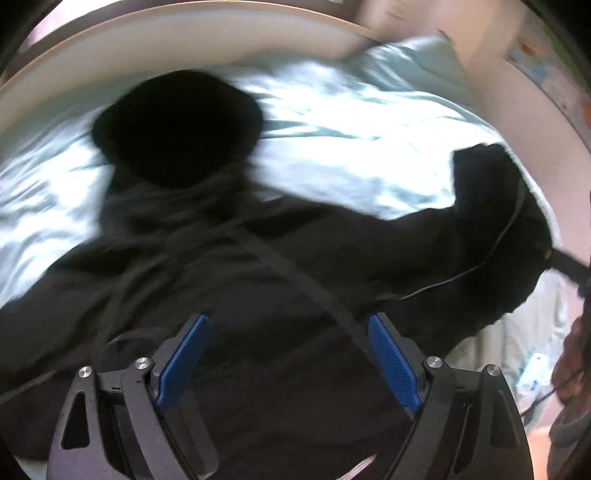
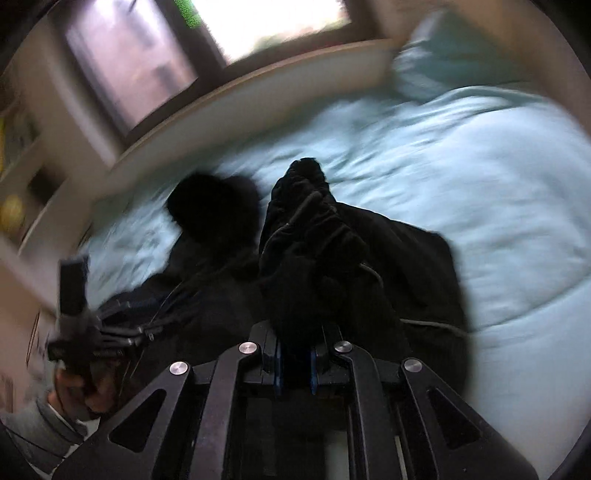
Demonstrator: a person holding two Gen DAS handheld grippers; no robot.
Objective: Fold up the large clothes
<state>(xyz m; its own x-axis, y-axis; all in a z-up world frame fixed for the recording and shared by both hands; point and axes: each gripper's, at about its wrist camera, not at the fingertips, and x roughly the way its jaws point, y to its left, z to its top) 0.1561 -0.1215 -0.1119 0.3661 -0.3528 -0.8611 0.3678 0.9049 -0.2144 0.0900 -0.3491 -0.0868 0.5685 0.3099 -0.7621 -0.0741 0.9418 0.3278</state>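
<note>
A large black hooded jacket (image 1: 258, 266) lies spread on a bed with pale blue bedding (image 1: 332, 122). Its dark furry hood (image 1: 177, 125) points toward the headboard. My left gripper (image 1: 288, 332) is open just above the jacket's body, its blue pads (image 1: 391, 358) empty. My right gripper (image 2: 295, 362) is shut on a bunched sleeve of the jacket (image 2: 306, 229) and holds it lifted over the jacket's body (image 2: 406, 266). The hood (image 2: 214, 206) shows left of that sleeve. The sleeve also shows at the right in the left wrist view (image 1: 495, 206).
A pale wooden bed frame (image 1: 184, 44) curves along the far side, with a pillow (image 2: 443, 55) at the far right corner. A window (image 2: 258, 22) is behind the bed. The left gripper and hand (image 2: 81, 332) show at the left. The bed's edge (image 1: 546, 206) drops off on the right.
</note>
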